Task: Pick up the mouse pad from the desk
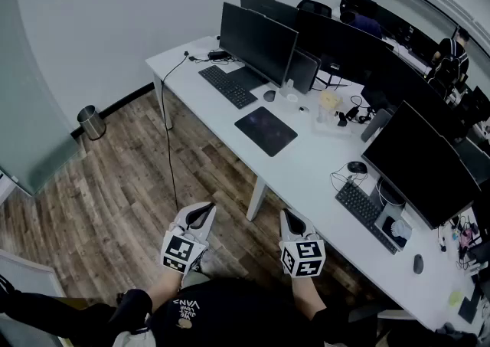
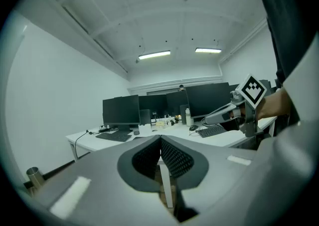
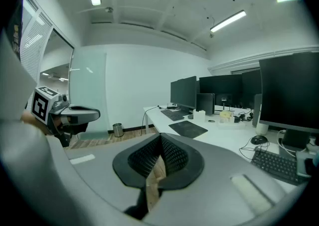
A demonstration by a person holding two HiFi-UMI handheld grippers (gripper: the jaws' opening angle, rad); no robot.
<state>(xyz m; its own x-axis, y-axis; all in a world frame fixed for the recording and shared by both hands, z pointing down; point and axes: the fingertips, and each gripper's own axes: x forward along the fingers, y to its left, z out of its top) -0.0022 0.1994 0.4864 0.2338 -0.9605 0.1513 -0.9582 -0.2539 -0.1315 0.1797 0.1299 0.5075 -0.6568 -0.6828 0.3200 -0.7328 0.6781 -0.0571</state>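
- Desk [image 1: 306, 173]: long and white, well ahead of both jaw pairs.
- Mouse pad [image 1: 266, 130]: dark flat rectangle lying on the desk near its front edge, ahead of the right jaws and well apart from both pairs. Probably light, thin and floppy with a grippy underside. It lies flush, so a near corner or edge looks the best hold, perhaps slid past the desk edge first.
- Left gripper [image 1: 200, 216]: jaws clenched together, nothing between.
- Right gripper [image 1: 292, 224]: jaws likewise clenched, empty.
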